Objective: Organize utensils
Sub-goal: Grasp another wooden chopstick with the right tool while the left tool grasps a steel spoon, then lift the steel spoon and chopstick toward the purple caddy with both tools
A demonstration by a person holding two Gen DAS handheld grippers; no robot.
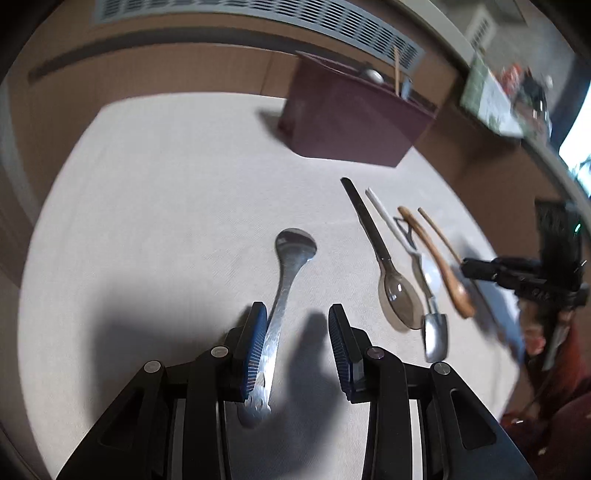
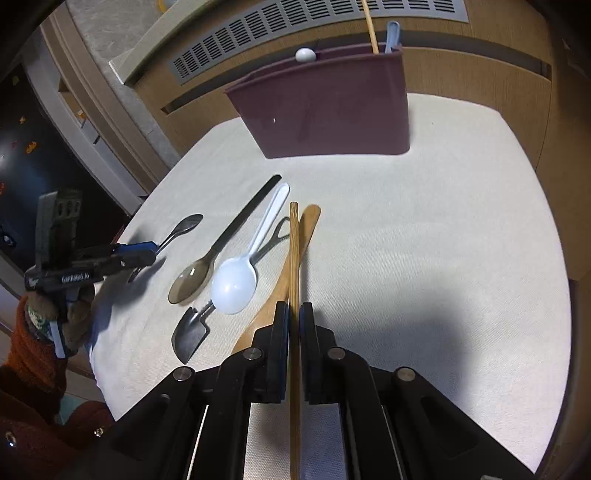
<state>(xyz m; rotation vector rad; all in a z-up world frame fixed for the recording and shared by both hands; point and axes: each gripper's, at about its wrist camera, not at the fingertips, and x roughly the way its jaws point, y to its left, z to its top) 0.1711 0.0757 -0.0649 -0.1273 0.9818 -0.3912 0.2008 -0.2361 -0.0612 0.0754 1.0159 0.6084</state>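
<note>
My left gripper point(image 1: 297, 314) is open around the handle of a metal spoon point(image 1: 286, 280) that lies on the white cloth; the handle rests against the left pad. My right gripper point(image 2: 294, 314) is shut on a bamboo chopstick point(image 2: 294, 258), held lengthwise and pointing at the maroon utensil holder point(image 2: 325, 107). Beside it lie a wooden spoon point(image 2: 295, 251), a white plastic spoon point(image 2: 236, 280), a smoky plastic spoon point(image 2: 192, 280) and a small metal shovel-shaped spoon point(image 2: 190, 334). The holder point(image 1: 351, 118) holds a chopstick, a white spoon and a grey utensil.
The round table point(image 2: 461, 258) is covered by a white cloth; its edge curves close on the left and right. A wooden wall panel with a grey vent point(image 2: 295, 26) stands behind the holder. The left gripper point(image 2: 147, 253) shows in the right wrist view.
</note>
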